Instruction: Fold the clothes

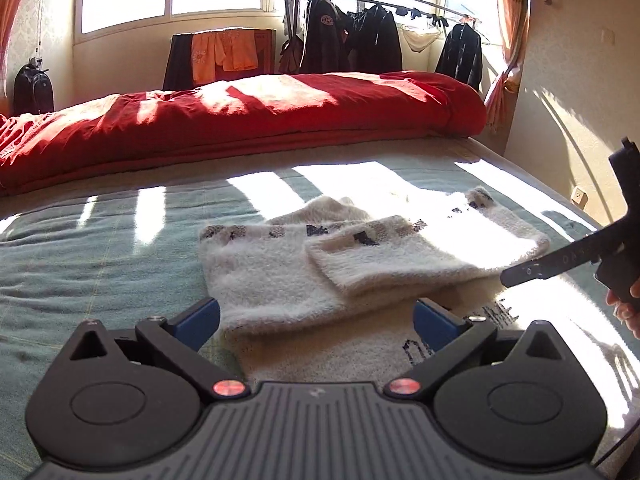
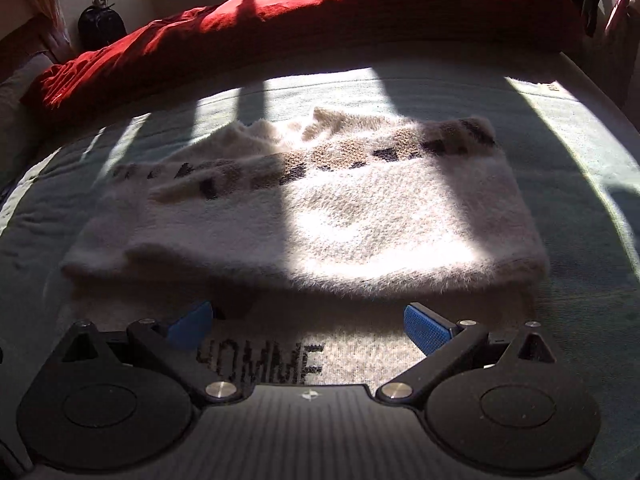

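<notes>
1. Lying spread across the bed [image 1: 100,248], under bars of sunlight and shade, a fluffy cream sweater [image 2: 320,220] is seen partly folded; from the right wrist view it fills the middle of the frame, with a red duvet [image 2: 320,12] bunched beyond it at 12 o'clock.
2. A sleeve [image 1: 400,256] has been laid across the body of the sweater, and a lower layer bearing dark knitted lettering [image 2: 264,360] is left uncovered nearest the cameras, at 6 o'clock.
3. The step in hand is judged to be the lengthwise fold: the near hem would be taken at both corners and carried toward 12 o'clock over the folded part.
4. For a good result, the two corners should be gripped level, only the lowest layer being taken, and lifted together so that the sleeve is not dragged askew; the soft knit is likely to sag between the grips, so it should be kept lightly taut.
5. The left tool [image 1: 316,324] is held released, its blue pads wide apart, nothing being gripped; it hangs over the near left edge of the sweater.
6. The right tool [image 2: 308,328] is likewise spread wide and empty, poised above the lettering; whether the fabric is touched cannot be told.
</notes>
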{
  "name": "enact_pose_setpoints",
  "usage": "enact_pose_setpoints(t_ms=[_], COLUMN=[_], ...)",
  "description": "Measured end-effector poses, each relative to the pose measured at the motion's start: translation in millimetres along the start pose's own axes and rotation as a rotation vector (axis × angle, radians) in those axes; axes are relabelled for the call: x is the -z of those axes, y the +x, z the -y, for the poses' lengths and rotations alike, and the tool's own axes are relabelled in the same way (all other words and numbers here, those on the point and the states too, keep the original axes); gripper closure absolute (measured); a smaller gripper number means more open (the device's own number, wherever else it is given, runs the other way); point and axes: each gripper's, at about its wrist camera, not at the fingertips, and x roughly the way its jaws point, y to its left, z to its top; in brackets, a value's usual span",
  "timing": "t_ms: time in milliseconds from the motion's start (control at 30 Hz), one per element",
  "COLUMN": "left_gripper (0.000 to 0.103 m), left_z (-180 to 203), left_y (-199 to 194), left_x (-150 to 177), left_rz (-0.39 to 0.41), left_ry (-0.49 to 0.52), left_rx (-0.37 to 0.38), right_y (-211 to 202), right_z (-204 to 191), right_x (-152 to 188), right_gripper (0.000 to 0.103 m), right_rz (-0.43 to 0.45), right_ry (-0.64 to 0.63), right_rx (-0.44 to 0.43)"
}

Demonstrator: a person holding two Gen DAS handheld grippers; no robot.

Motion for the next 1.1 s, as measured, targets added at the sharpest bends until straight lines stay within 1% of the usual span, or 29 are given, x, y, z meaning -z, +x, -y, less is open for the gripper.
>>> enact_pose_setpoints(t_ms=[33, 67, 167, 200, 300, 367, 467, 533, 600, 667, 800, 900, 1000, 1100], left_gripper=[0.001, 0.001, 0.001, 0.001, 0.001, 0.001, 0.001, 0.001, 0.001, 0.001, 0.001, 0.001, 0.001, 0.001], left_z=[-6.9, -13.6, -31.7, -37.4, -55.8, -69.0, -79.5, -83.0, -85.5, -88.2, -96.9, -105.7, -106.9, -99.0], left_y=[19.2, 39.3, 92.9, 108.0, 139.1, 158.8, 169.6, 174.3, 180.8, 186.6, 204.1, 220.9, 221.1, 203.8], left_x=[-9.4, -17.2, -28.4, -28.1, -22.9, -16.9, -15.3, -18.3, -26.3, -35.2, -54.3, -58.2, -59.7, -64.2], left_rz=[-0.007, -0.026, -0.063, -0.064, -0.084, -0.107, -0.080, -0.086, -0.115, -0.130, -0.130, -0.166, -0.176, -0.206], left_ry=[-0.009, -0.024, -0.089, -0.112, -0.225, -0.287, -0.304, -0.293, -0.279, -0.284, -0.294, -0.332, -0.333, -0.283], left_rx=[-0.001, 0.014, 0.015, 0.016, 0.067, 0.097, 0.128, 0.141, 0.142, 0.137, 0.107, 0.101, 0.101, 0.078], right_y=[-1.8, -3.7, -7.2, -7.3, -4.4, -1.7, 2.3, 4.7, 8.3, 12.3, 16.9, 17.8, 16.4, 7.5], right_z=[0.2, 0.9, 2.3, 2.5, 3.0, 2.2, 3.3, 5.9, 9.0, 12.2, 12.9, 11.0, 12.3, 13.5], right_x=[4.6, 8.7, 17.9, 19.7, 22.7, 25.6, 27.5, 28.5, 29.5, 30.4, 33.1, 33.3, 32.7, 30.3], right_gripper=[0.000, 0.000, 0.000, 0.000, 0.000, 0.000, 0.000, 0.000, 0.000, 0.000, 0.000, 0.000, 0.000, 0.000], right_rz=[0.009, 0.016, 0.038, 0.045, 0.042, 0.036, 0.034, 0.036, 0.032, 0.026, 0.019, 0.018, 0.016, 0.034], right_ry=[-0.012, -0.016, -0.011, -0.004, 0.011, -0.001, 0.000, 0.012, 0.026, 0.040, 0.044, 0.024, 0.027, 0.020], right_rx=[0.014, 0.018, 0.014, 0.009, -0.024, -0.030, -0.027, -0.029, -0.030, -0.031, -0.034, -0.029, -0.031, -0.027])
